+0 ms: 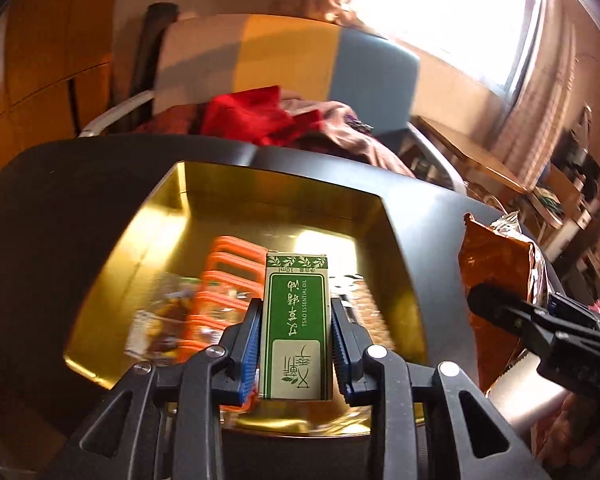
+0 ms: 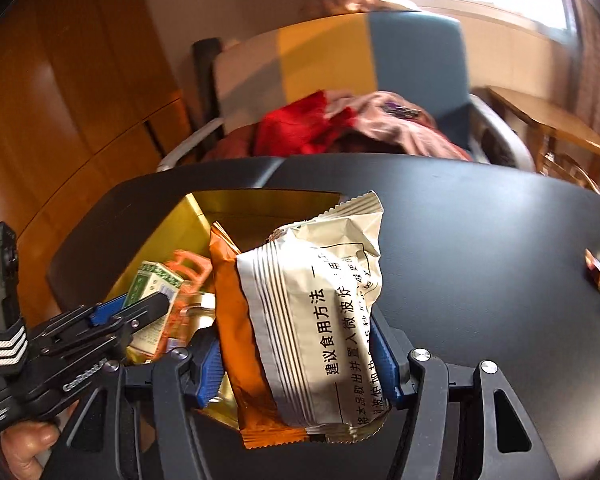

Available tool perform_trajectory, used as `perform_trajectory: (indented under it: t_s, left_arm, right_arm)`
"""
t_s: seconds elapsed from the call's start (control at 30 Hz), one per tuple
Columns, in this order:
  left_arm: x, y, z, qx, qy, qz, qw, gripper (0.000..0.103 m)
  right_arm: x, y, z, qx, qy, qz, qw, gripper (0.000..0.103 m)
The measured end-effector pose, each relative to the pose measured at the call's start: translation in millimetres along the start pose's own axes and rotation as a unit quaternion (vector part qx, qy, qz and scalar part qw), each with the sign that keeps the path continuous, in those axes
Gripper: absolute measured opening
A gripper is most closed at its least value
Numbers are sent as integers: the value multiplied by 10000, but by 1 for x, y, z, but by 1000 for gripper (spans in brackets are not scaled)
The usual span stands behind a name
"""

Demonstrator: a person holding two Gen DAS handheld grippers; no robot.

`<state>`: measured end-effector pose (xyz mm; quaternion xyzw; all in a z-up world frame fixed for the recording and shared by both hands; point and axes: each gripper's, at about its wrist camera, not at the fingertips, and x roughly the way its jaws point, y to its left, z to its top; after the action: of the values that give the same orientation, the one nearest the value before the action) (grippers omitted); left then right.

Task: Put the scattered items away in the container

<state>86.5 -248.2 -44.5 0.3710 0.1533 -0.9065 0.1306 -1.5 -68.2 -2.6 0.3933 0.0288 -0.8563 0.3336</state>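
My left gripper (image 1: pixel 296 304) is shut on a green and white essential oil box (image 1: pixel 294 320), held upright over the open gold tin (image 1: pixel 284 196). Inside the tin lie an orange plastic piece (image 1: pixel 224 280) and a blurred clear packet (image 1: pixel 160 320). My right gripper (image 2: pixel 292 336) is shut on an orange and cream snack packet (image 2: pixel 312 312), held at the tin's (image 2: pixel 260 200) right edge. The right wrist view shows the left gripper (image 2: pixel 152 300) with the box (image 2: pixel 148 284) over the tin. The left wrist view has the right gripper (image 1: pixel 480 300) and packet (image 1: pixel 496 264) at its right side.
The tin sits on a black table (image 2: pixel 460 240), which has a small dark item (image 2: pixel 598 276) near its right edge. Behind the table stands a chair with red and pink clothes (image 2: pixel 340 124). A wooden side table (image 2: pixel 548 124) is at the back right. A person's hand (image 2: pixel 24 444) holds the left gripper.
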Motion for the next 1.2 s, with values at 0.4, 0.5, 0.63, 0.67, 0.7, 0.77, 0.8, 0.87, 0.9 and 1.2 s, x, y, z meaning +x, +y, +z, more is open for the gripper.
perform_trajectory:
  t_s: [0.4,0.5,0.63,0.67,0.7,0.77,0.8,0.87,0.9,1.2]
  left_arm:
    - [0,25,-6,-160,-11,295,9994,31]
    - [2,27,-7,-186,20,315,9993,31]
    - [2,28,-8,-200,-29,379,9991,31]
    - [2,28,-7,-197,-35,403,9990,31]
    - [2,29,-7,-190,-37,436,9989,31]
    - [3,30,-7,-187,-34,500,9986,31]
    - [3,31,-6,-199,-36,513,9985,31]
    - [1,33,-5,-232,-74,538,9983,32]
    - [1,33,-4,-228,-89,584,9980,33]
    - [-2,47,-4,-426,-107,719,9964,47]
  right_arm:
    - [42,40,0,-355,357,254,9984,62]
    - [48,41,-1,-373,416,242,9981,62]
    - [55,44,-1,-421,505,214,9976,62]
    - [56,45,-2,-434,526,202,9975,62]
    - [58,46,-2,-461,532,178,9974,62]
    - [61,49,-2,-480,581,145,9970,62]
    - [64,50,-2,-480,611,132,9969,62]
    - [66,52,-3,-505,632,110,9967,62]
    - [67,54,-3,-513,652,101,9965,62]
    - [73,64,-4,-589,701,119,9957,64]
